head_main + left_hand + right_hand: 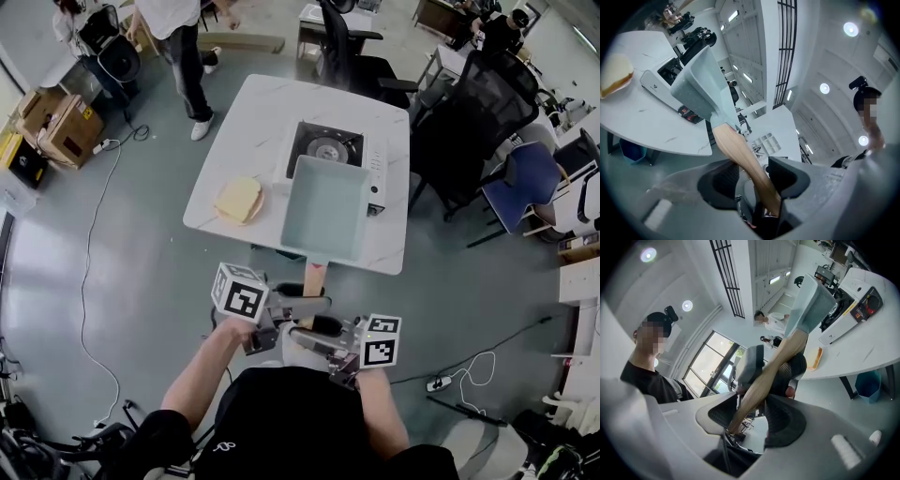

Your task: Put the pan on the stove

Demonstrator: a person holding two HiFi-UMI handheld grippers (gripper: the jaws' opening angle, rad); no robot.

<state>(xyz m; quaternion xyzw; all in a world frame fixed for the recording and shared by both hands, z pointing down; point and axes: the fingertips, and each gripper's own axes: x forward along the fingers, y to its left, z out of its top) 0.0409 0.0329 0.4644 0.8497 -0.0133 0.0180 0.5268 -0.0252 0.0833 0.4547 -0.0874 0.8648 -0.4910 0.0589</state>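
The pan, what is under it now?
Under the pan lie the near part of the stove and some table. The burner shows beyond it; whatever lies beneath is hidden.

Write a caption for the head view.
Left gripper and right gripper hold the pan by its handle, near the stove.

Open office-lab: mesh swivel chairs [466,111], cardboard boxes [58,122], floor cables [91,246].
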